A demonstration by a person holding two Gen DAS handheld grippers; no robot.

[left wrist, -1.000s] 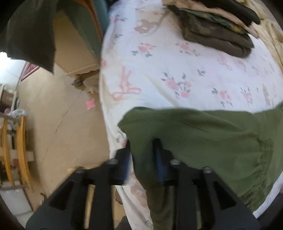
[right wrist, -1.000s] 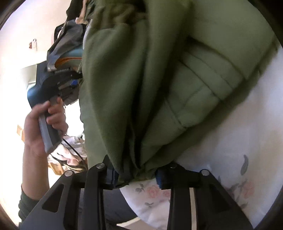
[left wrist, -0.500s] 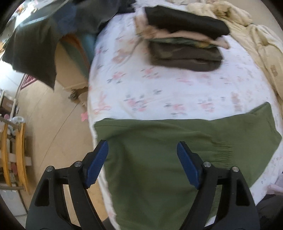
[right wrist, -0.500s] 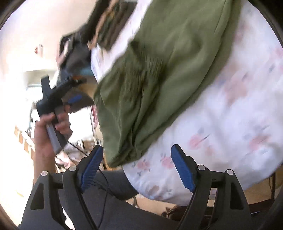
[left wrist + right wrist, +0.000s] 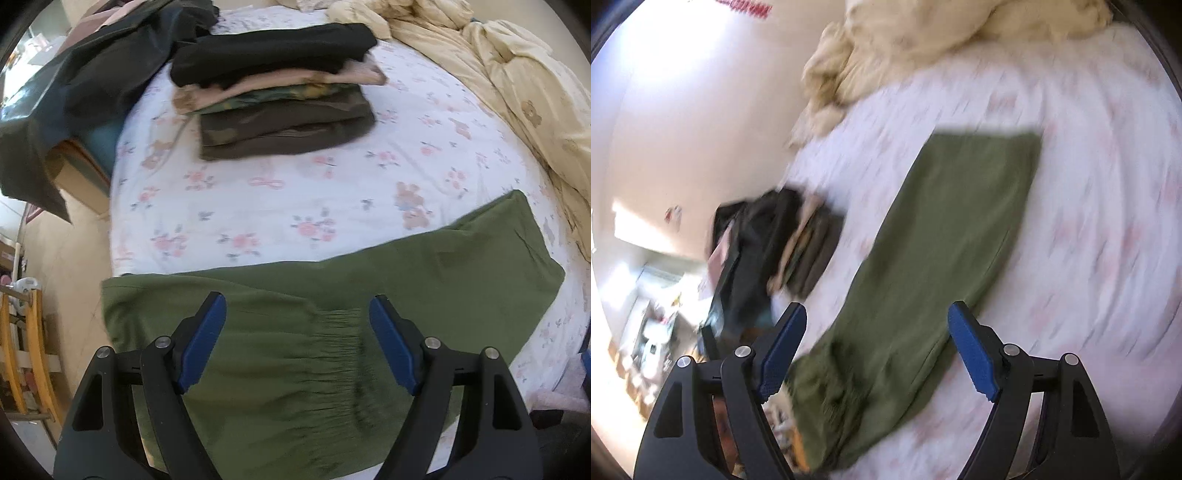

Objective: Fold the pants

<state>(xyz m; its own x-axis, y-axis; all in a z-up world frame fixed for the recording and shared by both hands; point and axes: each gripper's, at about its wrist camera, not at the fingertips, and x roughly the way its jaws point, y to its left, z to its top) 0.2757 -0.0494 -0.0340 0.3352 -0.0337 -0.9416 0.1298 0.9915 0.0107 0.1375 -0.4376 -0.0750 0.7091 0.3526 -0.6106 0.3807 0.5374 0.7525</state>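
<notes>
Floral bed, flat green pants

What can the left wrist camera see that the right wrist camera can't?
Only the left wrist view shows the yellow wooden rails by the floor, the bear print on the cream quilt, and the left tool, open above the pants' gathered waistband.

Only the right wrist view shows the bare wall behind the bed and the right tool, open and empty.

Both show the green pants lying flat on the flowery sheet, the stack of folded clothes, and the quilt.
</notes>
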